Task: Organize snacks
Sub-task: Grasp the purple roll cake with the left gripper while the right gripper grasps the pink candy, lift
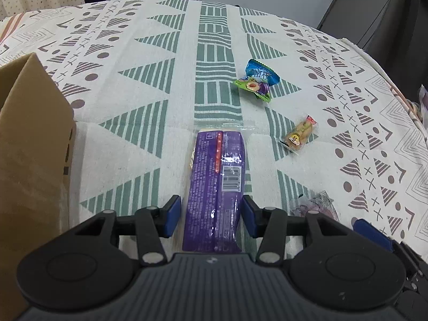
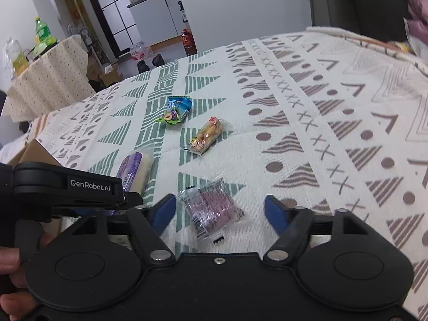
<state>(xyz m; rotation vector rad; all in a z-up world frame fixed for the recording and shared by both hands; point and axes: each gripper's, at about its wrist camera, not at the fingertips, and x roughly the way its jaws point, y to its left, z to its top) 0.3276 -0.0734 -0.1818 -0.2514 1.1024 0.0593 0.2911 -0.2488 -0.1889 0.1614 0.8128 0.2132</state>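
A long purple snack pack [image 1: 216, 176] lies flat on the patterned tablecloth [image 1: 133, 67]. My left gripper [image 1: 211, 214] is open and straddles its near end, blue pads close to both sides. In the right wrist view the same purple pack [image 2: 133, 168] shows beyond the left gripper's body. My right gripper [image 2: 220, 210] is open around a small clear packet of purple-pink snack [image 2: 211, 211], without touching it. Farther out lie a blue packet [image 2: 179, 104] overlapping a green one [image 2: 169, 117], and an orange-brown snack in clear wrap [image 2: 207, 135].
An open cardboard box [image 1: 32, 147] stands at the table's left edge, close to the left gripper. A hand [image 2: 10, 262] holds the left gripper's handle. Beyond the table are a side table with bottles [image 2: 40, 37], shoes and a bottle on the floor, and dark furniture [image 1: 388, 13].
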